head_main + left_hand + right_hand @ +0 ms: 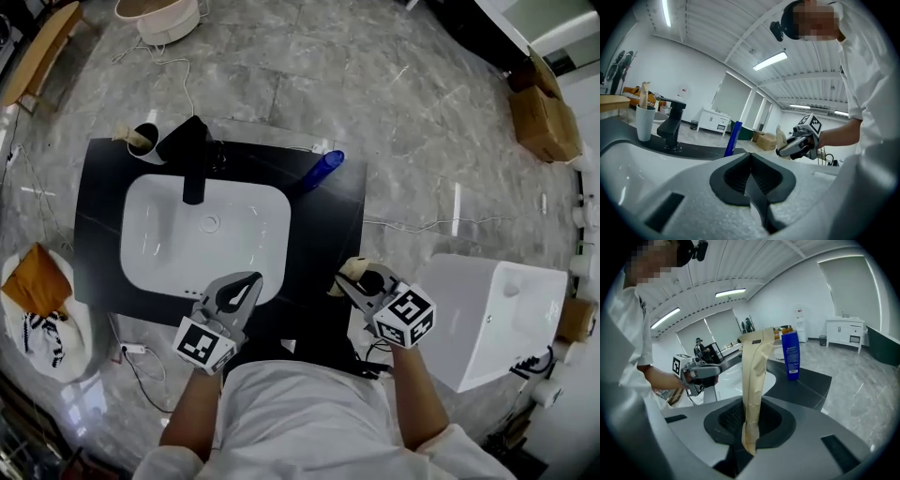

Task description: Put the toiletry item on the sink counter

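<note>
**At counter's front-right corner: tube gripped, not set down**

Nearest the person, right gripper point(749, 430) is clamped on a beige, creased tube point(754, 376), which stands upright out of the jaws. In the head view that gripper sits at the front-right corner of the black counter point(328, 244). The tube is raised and not resting on anything I can see.

Left gripper point(751, 174) has its jaws pressed together with nothing between them. It hangs at the counter's front edge, by the white basin point(202, 234).

Further back:
- blue bottle point(322, 171) stands on the counter, right of the basin
- black tap point(192, 159) is behind the basin
- cup point(142, 142) is at back-left, with something beige in it

Status, my read: pick-up done, carry about done, placement not done. What's left is to lower the tube onto bare black surface right of the basin, open the jaws and back off. The tube looks soft and part-empty, so it'll likely flop on release. Better to lay it flat than stand it.
</note>
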Demonstrator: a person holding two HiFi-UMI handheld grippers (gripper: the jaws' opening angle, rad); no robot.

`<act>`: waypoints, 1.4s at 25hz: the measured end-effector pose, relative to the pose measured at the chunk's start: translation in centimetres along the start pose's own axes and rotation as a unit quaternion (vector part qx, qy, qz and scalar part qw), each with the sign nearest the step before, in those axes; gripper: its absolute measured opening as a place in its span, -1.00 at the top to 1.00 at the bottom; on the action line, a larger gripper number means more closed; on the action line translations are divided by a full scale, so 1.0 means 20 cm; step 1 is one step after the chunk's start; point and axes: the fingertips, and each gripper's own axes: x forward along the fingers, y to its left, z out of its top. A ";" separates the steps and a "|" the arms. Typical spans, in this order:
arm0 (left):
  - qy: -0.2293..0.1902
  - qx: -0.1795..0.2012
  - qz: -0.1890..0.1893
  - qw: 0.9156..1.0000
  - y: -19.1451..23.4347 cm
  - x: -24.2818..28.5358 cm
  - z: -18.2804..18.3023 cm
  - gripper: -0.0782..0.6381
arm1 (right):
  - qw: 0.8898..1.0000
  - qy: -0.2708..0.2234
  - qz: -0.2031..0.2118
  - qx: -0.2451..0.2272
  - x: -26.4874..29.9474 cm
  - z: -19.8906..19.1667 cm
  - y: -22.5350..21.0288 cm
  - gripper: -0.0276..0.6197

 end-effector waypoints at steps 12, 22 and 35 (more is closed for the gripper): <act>0.015 -0.025 0.020 0.999 -0.05 0.11 -0.15 0.74 | 0.966 0.197 0.068 -0.156 0.21 -0.18 -0.02 0.76; 0.023 -0.038 0.038 0.998 -0.04 0.09 -0.22 0.74 | 0.926 0.268 0.108 -0.242 0.37 -0.32 0.02 0.76; 0.032 -0.052 0.051 0.997 -0.02 0.03 -0.32 0.74 | 0.930 0.267 0.098 -0.235 0.49 -0.45 0.00 0.76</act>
